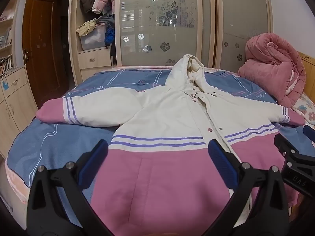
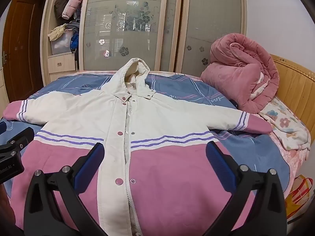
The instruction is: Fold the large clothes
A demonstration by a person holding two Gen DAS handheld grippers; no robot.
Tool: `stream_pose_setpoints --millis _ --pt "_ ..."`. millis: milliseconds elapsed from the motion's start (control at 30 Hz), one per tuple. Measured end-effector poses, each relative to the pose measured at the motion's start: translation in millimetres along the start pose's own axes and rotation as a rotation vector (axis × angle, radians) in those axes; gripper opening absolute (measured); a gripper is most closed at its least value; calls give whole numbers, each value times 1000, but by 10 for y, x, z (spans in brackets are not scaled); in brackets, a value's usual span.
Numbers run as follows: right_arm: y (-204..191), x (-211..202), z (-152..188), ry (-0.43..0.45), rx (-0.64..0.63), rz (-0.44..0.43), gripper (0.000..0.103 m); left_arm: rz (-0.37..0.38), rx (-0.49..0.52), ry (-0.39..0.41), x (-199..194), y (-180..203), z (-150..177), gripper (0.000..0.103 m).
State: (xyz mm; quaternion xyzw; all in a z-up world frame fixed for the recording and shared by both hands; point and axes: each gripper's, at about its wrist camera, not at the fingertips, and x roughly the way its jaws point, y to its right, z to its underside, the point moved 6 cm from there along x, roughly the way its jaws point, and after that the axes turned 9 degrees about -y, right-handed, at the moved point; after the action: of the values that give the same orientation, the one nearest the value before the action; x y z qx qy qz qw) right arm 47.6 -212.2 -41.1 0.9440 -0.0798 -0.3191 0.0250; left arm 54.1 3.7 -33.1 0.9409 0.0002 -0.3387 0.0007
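A white and pink hooded jacket [image 1: 167, 118] lies face up and spread flat on the bed, sleeves out to both sides, hood toward the wardrobe. It also fills the right wrist view [image 2: 137, 122]. My left gripper [image 1: 158, 149] is open and empty, hovering over the jacket's pink lower left part. My right gripper [image 2: 154, 151] is open and empty over the pink lower right part, near the zipper. The right gripper's body shows at the right edge of the left wrist view [image 1: 295, 161]; the left gripper's body shows at the left edge of the right wrist view [image 2: 13, 149].
The bed has a blue patterned cover [image 1: 39, 141]. A rolled pink quilt [image 2: 242, 74] lies at the bed's far right by a wooden headboard [image 2: 295, 86]. A wardrobe with glass sliding doors [image 1: 157, 23] stands behind. A brown door [image 1: 39, 45] is at the left.
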Motion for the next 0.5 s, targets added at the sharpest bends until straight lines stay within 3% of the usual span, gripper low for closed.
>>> stream_pose_setpoints --millis 500 --pt "22 18 -38 4 4 4 102 -4 11 1 -33 -7 -4 101"
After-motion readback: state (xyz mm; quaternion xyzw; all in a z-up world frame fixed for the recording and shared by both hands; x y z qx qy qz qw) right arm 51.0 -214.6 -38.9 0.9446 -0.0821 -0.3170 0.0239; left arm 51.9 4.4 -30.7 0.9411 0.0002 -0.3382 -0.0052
